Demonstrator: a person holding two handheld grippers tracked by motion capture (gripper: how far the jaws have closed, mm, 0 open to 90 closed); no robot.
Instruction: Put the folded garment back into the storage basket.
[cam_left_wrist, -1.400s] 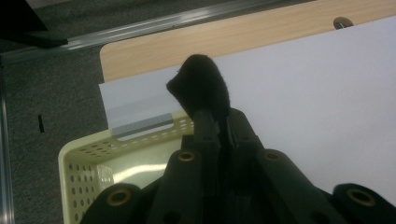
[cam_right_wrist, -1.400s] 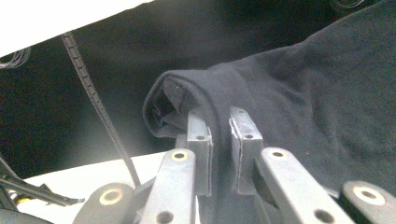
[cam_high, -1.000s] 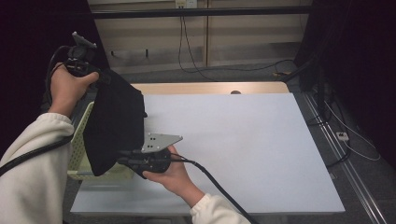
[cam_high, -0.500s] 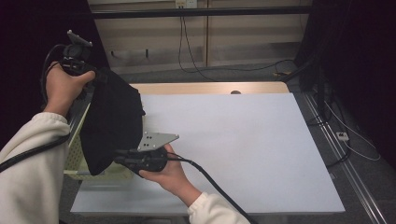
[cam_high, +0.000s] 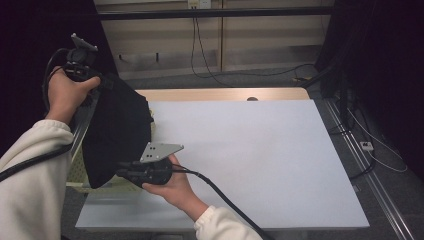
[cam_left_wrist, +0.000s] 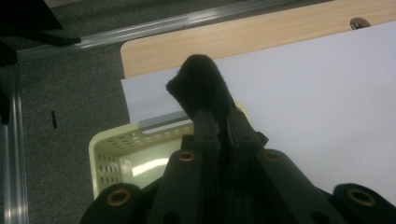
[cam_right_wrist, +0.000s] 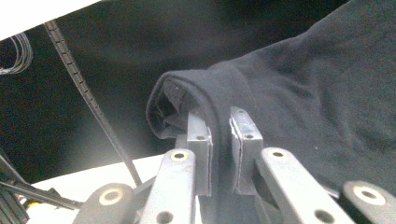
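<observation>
**Black garment held up between 2 claws, over the basket**

- Left gripper (cam_high: 102, 82): raised high, jaws clamped on a fold of the black garment (cam_high: 117, 132), which hangs below it.
- Right gripper (cam_high: 122, 173): low, jaws pinching the garment's hem (cam_right_wrist: 210, 100).
- Pale yellow basket (cam_left_wrist: 116, 149) sits under the left gripper, at the white table (cam_high: 260, 155) edge.
- Judged step: lifting the cloth clear of the basket. Next likely calls for carrying it over bare table and spreading it.

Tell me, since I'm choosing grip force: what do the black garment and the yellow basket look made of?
Black garment: apparently soft knit fabric, matte; it drapes and bunches between the jaws. Yellow basket: likely moulded plastic, slightly glossy, with perforated walls.
</observation>
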